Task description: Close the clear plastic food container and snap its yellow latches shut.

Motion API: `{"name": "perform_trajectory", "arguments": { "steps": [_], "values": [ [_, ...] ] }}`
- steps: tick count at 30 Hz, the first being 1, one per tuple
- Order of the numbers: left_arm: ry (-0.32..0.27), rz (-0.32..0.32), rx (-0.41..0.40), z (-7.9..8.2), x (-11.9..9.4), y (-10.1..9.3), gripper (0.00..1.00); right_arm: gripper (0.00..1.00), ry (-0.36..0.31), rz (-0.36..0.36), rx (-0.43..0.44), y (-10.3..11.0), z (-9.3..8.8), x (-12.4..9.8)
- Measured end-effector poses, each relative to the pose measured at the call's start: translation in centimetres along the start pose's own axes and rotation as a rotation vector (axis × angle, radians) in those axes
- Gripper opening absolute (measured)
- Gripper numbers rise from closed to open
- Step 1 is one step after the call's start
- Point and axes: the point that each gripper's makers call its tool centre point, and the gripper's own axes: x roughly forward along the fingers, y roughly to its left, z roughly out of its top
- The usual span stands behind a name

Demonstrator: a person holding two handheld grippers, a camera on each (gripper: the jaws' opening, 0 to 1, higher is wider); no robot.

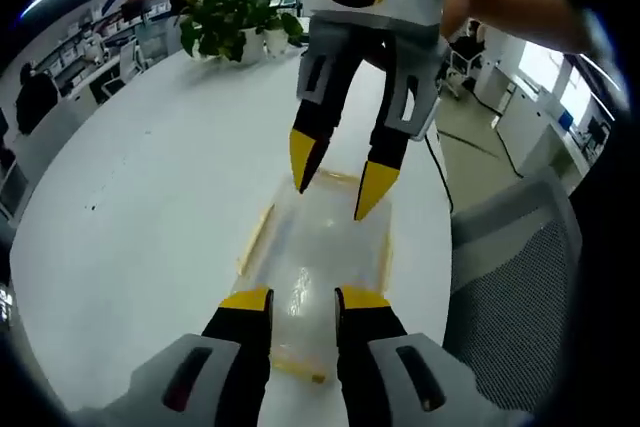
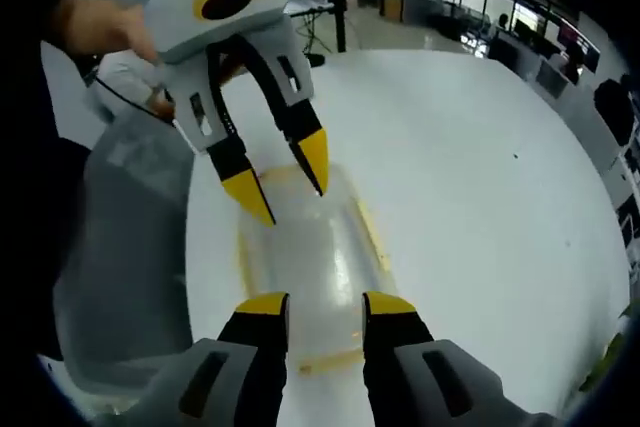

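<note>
My left gripper (image 1: 300,302) and right gripper (image 2: 322,309) faced each other over the container (image 1: 318,257). Its long axis ran between them. Both stood apart, holding nothing.

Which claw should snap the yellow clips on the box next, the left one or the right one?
Hard to pick. The left gripper and right gripper hang open over opposite ends of the container, each near its own end's yellow latch. Probably each snaps its nearest one; neither looks clearly better placed.

Table: white tabletop (image 1: 150,197) spreads beyond the jaws.
Plant: potted greenery (image 1: 235,19) at its far edge.
Chair: grey mesh office chair (image 1: 520,287) right of the jaws.
</note>
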Motion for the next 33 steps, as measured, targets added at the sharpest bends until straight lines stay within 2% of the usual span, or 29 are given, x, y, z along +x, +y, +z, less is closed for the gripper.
{"name": "perform_trajectory", "arguments": {
  "steps": [4, 10, 20, 23, 26, 33],
  "values": [
    [0.022, -0.023, 0.059, -0.1, 0.3, -0.4, 0.23, 0.27, 0.018, 0.014, -0.027, 0.4, 0.1, 0.6],
    [0.028, -0.051, 0.085, 0.0, 0.8, -0.9, 0.23, 0.27, 0.007, 0.017, -0.045, 0.5, 0.4, 0.8],
    [0.047, -0.068, 0.091, -0.2, 1.2, -1.4, 0.23, 0.28, 0.002, 0.006, -0.072, 0.0, 1.5, 1.3],
    [0.057, -0.069, 0.106, -0.3, 1.2, -1.5, 0.23, 0.28, 0.005, 0.007, -0.075, -0.4, 1.8, 1.6],
    [0.049, -0.082, 0.071, -0.2, 1.3, -1.7, 0.24, 0.28, 0.008, 0.008, -0.081, -0.8, 2.0, 1.7],
    [0.069, -0.067, 0.09, -0.5, 1.4, -2.1, 0.28, 0.28, 0.011, 0.0, -0.056, -2.3, 2.3, 1.8]
  ]
}}
